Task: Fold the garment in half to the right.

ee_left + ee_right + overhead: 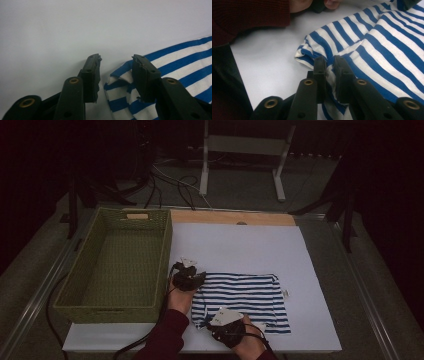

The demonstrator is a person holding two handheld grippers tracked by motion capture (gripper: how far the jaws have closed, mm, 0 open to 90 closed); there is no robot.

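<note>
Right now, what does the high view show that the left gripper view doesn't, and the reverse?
High view: the green woven basket left of the white board, and the right gripper at the cloth's near corner. Left gripper view: the left gripper jaws apart, straddling a bunched cloth edge. Both: the blue-and-white striped cloth lying on the white board.

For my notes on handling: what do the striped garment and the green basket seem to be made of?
The striped garment looks like soft knit cotton: matte, with folds bunching where the right gripper pinches it. The green basket looks like woven wicker or paper cord, by its ribbed, matte walls; which one I cannot tell.
</note>
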